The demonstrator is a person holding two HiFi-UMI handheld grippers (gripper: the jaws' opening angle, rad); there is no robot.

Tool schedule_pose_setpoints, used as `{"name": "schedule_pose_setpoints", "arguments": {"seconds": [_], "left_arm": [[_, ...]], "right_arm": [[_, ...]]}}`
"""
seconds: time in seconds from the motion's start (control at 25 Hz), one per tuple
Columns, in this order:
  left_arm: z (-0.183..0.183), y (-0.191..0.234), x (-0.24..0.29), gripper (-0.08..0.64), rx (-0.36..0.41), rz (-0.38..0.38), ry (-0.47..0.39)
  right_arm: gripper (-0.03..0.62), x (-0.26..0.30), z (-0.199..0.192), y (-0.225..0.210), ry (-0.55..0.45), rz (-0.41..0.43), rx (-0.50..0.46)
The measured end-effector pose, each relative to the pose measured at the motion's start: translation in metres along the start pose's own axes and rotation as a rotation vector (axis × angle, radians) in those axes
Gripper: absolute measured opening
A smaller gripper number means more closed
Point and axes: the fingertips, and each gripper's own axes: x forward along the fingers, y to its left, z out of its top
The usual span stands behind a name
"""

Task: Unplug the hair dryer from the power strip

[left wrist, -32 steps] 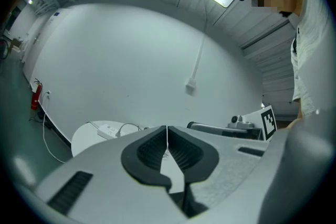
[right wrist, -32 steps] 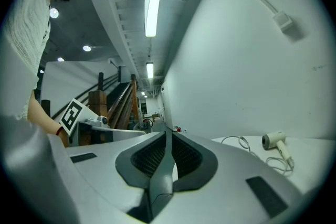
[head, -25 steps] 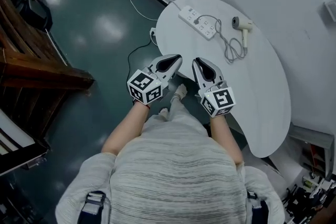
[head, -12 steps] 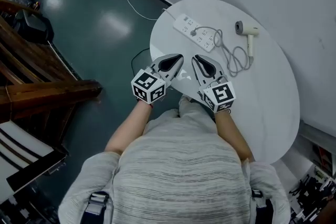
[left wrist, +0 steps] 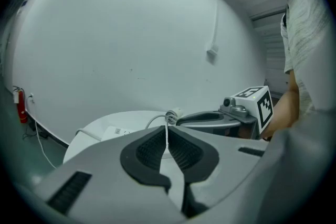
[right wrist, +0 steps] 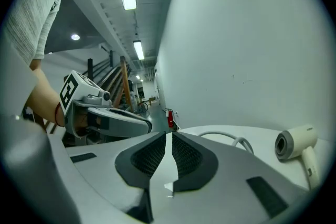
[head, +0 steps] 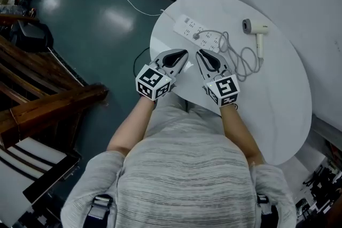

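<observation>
While I am holding my left tongs (head: pixel 180 57) and right tongs (head: pixel 205 59) clenched and empty over the round white table (head: pixel 267 109), the white rectangular power strip (head: pixel 195 34) is lying at twelve o'clock and the cream plastic hair dryer (head: pixel 255 29) at two o'clock, its grey cord (head: pixel 238 59) looping to the strip.

The table (head: pixel 278 115) is viewed steeply from overhead by the head camera. Gripper cameras are set low, close behind their jaws, aimed across it toward the wall (left wrist: pixel 131 34). The table is shared by all views.
</observation>
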Motion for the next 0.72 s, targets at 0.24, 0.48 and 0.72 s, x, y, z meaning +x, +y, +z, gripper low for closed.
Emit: {"name": "schedule_pose_setpoints", "arguments": {"seconds": [0.24, 0.48, 0.72], "left_arm": [[-0.011, 0.027, 0.025, 0.008, 0.100, -0.104, 0.119], [-0.011, 0.052, 0.040, 0.012, 0.189, -0.185, 0.189], [-0.012, 0.069, 0.050, 0.096, 0.369, -0.291, 0.267]], "right_arm": [[0.038, 0.026, -0.015, -0.020, 0.063, -0.088, 0.014], [0.132, 0.052, -0.024, -0.033, 0.126, -0.163, 0.016], [0.135, 0.070, -0.028, -0.043, 0.175, -0.233, 0.025]]}}
